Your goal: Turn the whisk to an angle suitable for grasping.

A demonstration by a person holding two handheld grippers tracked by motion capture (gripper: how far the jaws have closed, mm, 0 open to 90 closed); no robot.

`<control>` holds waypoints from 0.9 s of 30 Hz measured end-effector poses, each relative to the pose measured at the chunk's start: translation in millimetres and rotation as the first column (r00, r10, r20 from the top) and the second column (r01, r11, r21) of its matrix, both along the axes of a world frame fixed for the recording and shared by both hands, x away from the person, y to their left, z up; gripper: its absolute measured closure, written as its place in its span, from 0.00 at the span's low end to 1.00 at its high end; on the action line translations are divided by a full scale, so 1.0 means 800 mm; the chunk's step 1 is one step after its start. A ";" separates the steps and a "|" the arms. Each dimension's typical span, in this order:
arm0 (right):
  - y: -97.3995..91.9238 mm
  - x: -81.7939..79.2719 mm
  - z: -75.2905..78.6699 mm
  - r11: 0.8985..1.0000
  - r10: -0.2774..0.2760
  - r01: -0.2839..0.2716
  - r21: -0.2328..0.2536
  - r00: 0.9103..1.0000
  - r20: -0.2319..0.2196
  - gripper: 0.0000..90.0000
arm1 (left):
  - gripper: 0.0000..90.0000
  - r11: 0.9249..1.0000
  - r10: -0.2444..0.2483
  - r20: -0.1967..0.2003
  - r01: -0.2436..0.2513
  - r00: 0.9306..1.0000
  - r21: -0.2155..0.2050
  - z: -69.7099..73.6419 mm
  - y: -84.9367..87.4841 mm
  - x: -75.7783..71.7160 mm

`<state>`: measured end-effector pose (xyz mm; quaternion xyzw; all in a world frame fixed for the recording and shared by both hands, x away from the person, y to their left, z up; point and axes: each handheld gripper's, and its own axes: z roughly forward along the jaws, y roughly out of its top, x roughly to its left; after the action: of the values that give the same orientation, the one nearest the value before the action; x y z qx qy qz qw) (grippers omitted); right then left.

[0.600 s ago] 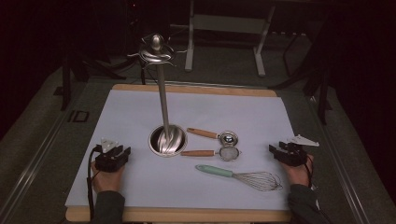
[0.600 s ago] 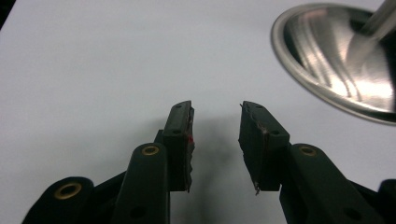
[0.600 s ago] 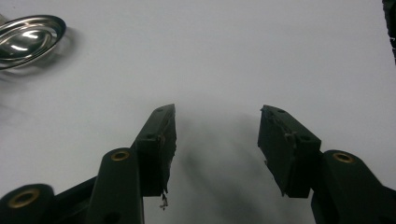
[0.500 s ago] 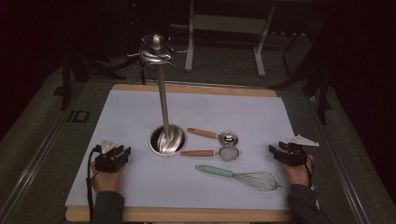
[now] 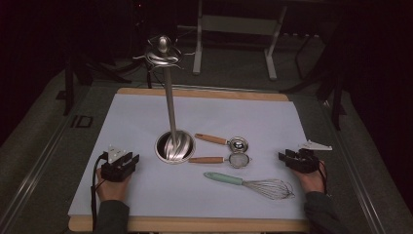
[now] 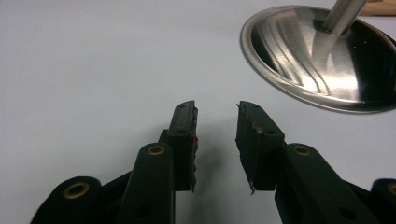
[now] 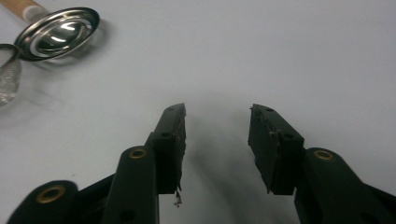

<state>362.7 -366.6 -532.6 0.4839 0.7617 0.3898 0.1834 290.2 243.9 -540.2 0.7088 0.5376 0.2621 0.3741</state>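
Note:
A steel utensil stand (image 5: 170,102) rises from a round base (image 5: 174,146) (image 6: 322,60) in the middle of the white table cover. Right of the base lie a wooden-handled ladle (image 5: 229,142) (image 7: 57,33), a wooden-handled mesh strainer (image 5: 229,159) (image 7: 8,73) and a whisk with a green handle (image 5: 253,183). My left gripper (image 5: 127,161) (image 6: 215,119) rests on the cover left of the base, open and empty. Near the right edge my right gripper (image 5: 288,157) (image 7: 215,123) lies open, nothing between its jaws.
The white cover (image 5: 243,117) lies on a wooden tabletop (image 5: 195,92). A small grey plate (image 5: 315,145) lies just beyond the right gripper. Dark floor and metal frame legs (image 5: 234,29) stand behind the table.

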 end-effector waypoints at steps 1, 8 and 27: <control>0.000 0.000 0.000 1.000 0.000 0.000 0.000 1.000 0.000 0.64 | 0.75 1.000 0.003 0.001 -0.003 1.000 -0.001 0.000 0.000 0.000; 0.015 -0.008 0.027 0.998 0.037 -0.038 0.050 0.999 0.021 0.67 | 0.74 1.000 0.005 0.003 -0.005 1.000 0.005 0.000 -0.001 0.000; 0.113 -0.037 0.096 0.913 0.380 -0.376 -0.157 0.925 -0.001 0.71 | 0.72 1.000 0.012 0.001 -0.012 1.000 0.008 0.000 -0.001 0.000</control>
<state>333.1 -276.3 -455.8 0.3061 0.8659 0.3649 0.1529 290.1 243.2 -540.5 0.7067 0.5408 0.2667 0.3699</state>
